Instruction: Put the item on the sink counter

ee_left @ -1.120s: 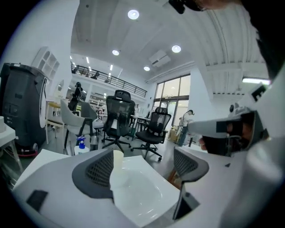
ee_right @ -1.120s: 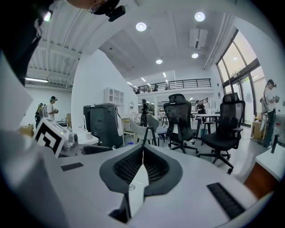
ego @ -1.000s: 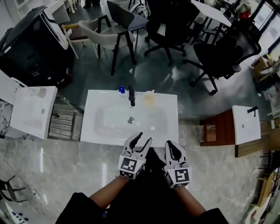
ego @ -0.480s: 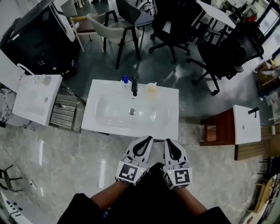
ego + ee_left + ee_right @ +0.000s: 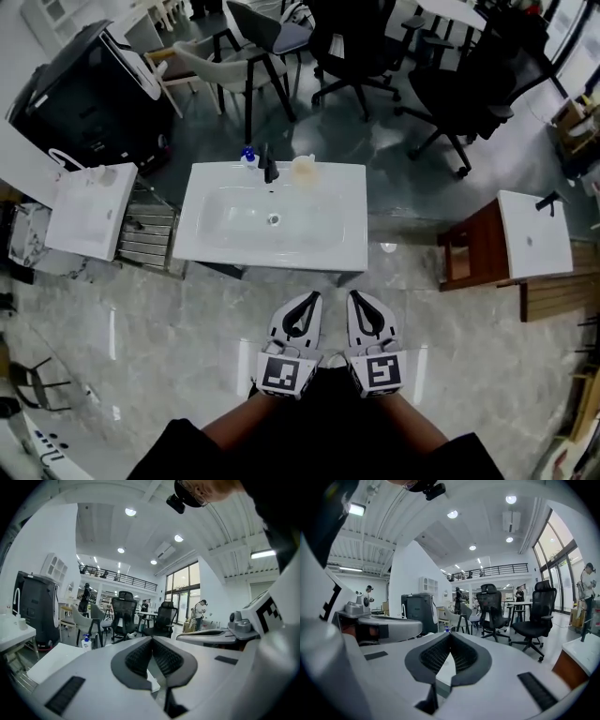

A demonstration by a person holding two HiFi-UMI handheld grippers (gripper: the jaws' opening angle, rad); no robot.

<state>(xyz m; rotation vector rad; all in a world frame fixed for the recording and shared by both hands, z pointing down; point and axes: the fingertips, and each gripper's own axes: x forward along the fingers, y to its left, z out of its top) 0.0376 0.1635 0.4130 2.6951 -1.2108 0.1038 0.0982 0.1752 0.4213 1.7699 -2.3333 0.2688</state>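
Cup [image 5: 303, 169] on sink counter [image 5: 352, 249] stands well beyond left gripper [image 5: 311, 298] and right gripper [image 5: 355, 296].

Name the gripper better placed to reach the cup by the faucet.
Left, marginally: the left gripper lines up with the cup; the right gripper sits further right. Both are shut, empty, short of the sink counter.

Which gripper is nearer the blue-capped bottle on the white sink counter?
Left. In the head view, the left gripper is below and slightly right of the blue-capped bottle; the right gripper sits beside it, farther right, both short of the white sink counter.
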